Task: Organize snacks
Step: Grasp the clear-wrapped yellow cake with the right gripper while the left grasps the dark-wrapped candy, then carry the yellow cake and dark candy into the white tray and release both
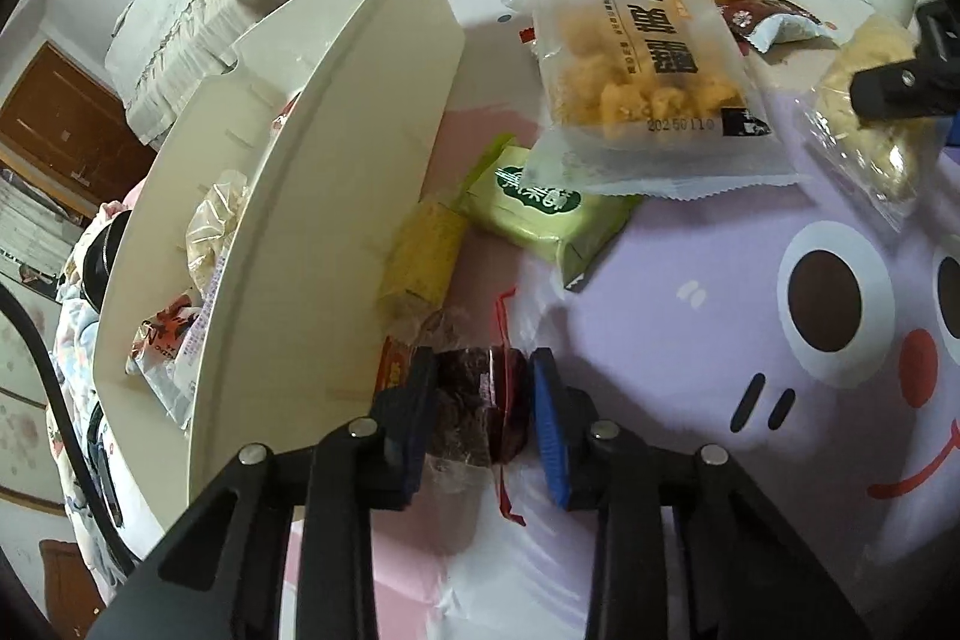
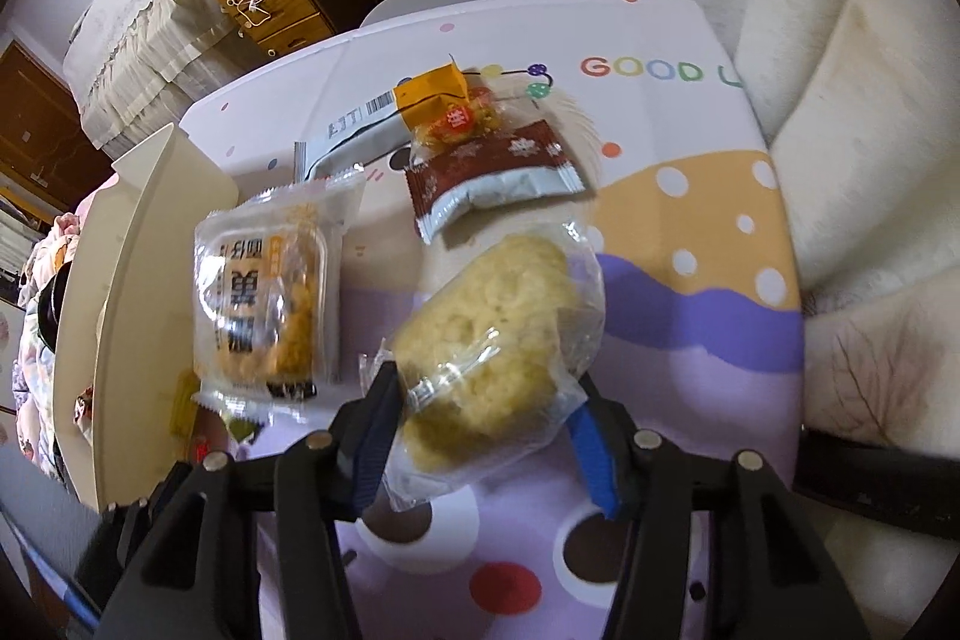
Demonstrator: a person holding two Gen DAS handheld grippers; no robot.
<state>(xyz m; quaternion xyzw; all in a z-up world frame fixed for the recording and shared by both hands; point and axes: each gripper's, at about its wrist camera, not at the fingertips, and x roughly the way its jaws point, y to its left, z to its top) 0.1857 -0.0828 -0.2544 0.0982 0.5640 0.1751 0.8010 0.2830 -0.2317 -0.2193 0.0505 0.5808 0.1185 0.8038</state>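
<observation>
— What's on your left?

— My left gripper (image 1: 483,400) is clamped on a dark wrapped snack (image 1: 474,400) near the mat's (image 1: 690,460) near-left edge. The white bin (image 1: 336,196) stands just left of the fingers, so this hand is nearer.

— And right?

— My right gripper (image 2: 486,430) grips a pale puffed cake (image 2: 492,340), its long axis pointing away from me, well apart from the bin.

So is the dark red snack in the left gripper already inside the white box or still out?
Out. The left gripper holds the dark red snack over the table beside the white box.
</observation>
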